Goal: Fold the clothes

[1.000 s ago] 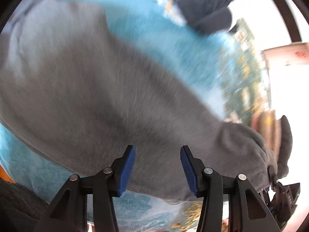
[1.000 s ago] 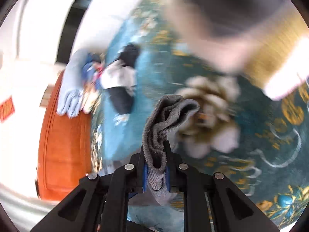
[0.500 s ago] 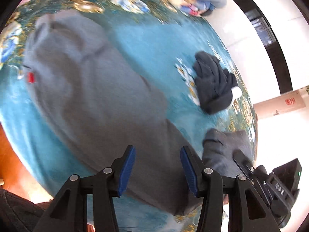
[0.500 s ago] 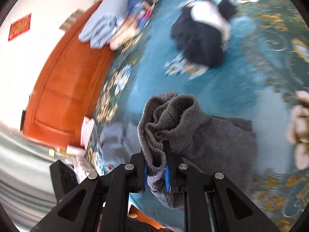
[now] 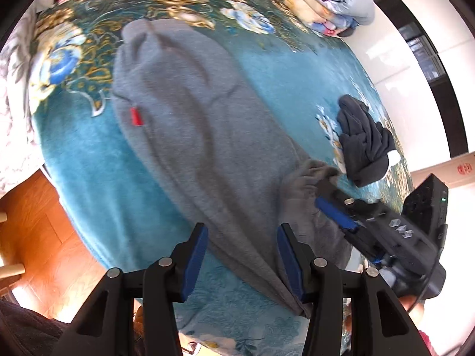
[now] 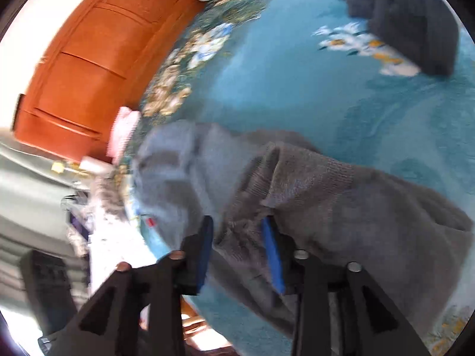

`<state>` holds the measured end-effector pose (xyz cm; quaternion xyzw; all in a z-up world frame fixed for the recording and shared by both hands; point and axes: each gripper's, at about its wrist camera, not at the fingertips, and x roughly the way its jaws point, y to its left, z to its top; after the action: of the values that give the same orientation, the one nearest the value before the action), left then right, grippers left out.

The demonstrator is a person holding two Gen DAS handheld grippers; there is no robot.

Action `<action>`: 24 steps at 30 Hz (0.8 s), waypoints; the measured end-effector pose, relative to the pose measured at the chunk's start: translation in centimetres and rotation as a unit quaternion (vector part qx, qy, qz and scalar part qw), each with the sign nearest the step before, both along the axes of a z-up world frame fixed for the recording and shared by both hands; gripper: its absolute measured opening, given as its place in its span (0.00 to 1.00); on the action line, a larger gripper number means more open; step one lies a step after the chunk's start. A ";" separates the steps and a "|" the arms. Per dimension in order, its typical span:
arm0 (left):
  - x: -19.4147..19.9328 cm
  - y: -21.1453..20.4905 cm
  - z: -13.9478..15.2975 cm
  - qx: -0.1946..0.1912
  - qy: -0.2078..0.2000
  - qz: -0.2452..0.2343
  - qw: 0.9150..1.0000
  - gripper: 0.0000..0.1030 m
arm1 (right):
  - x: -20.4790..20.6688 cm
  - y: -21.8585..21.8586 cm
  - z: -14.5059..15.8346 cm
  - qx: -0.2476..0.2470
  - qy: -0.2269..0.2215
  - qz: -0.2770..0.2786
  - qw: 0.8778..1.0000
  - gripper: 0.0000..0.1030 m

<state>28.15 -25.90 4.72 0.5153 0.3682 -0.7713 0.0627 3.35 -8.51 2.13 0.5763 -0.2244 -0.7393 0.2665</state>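
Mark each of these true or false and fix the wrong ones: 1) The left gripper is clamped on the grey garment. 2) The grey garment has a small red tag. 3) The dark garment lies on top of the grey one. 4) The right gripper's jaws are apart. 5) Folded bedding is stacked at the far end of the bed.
1) False. The left gripper is open above the grey garment, gripping nothing.
2) True. The red tag sits near its far end.
3) False. The dark garment lies apart from it on the teal blanket.
4) True. The right gripper is open, with the garment's ribbed cuff between its jaws.
5) True. The folded bedding is stacked there.
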 end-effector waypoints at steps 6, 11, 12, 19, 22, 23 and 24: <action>-0.9 0.7 -1.2 0.031 -0.002 -0.006 0.999 0.54 | -1.0 3.6 2.1 -0.035 0.028 -0.017 0.999 0.43; -4.1 3.5 -3.2 0.034 -0.022 -0.042 0.998 0.58 | -1.0 8.3 0.4 -0.019 0.005 -0.051 0.999 0.43; -4.8 3.9 -3.9 0.031 -0.030 -0.046 0.998 0.58 | -0.9 9.3 -0.1 -0.021 -0.004 -0.061 0.998 0.43; -8.4 5.5 -6.1 0.047 -0.047 -0.048 0.997 0.61 | -0.2 14.3 -2.3 -0.030 -0.046 -0.108 0.993 0.43; -9.1 6.5 -6.2 0.038 -0.052 -0.055 0.996 0.60 | -0.4 14.8 -2.4 -0.041 -0.050 -0.123 0.990 0.43; -9.3 6.9 -6.2 0.029 -0.055 -0.059 0.996 0.59 | -0.4 14.8 -2.4 -0.042 -0.048 -0.124 0.990 0.43; -9.4 7.2 -6.1 0.021 -0.058 -0.062 0.996 0.58 | -0.5 14.7 -2.3 -0.042 -0.047 -0.125 0.990 0.43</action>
<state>18.78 -18.75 -1.41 0.5824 0.3472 -0.7346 0.0253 2.87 6.21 -0.18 0.5662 -0.3378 -0.7286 0.1857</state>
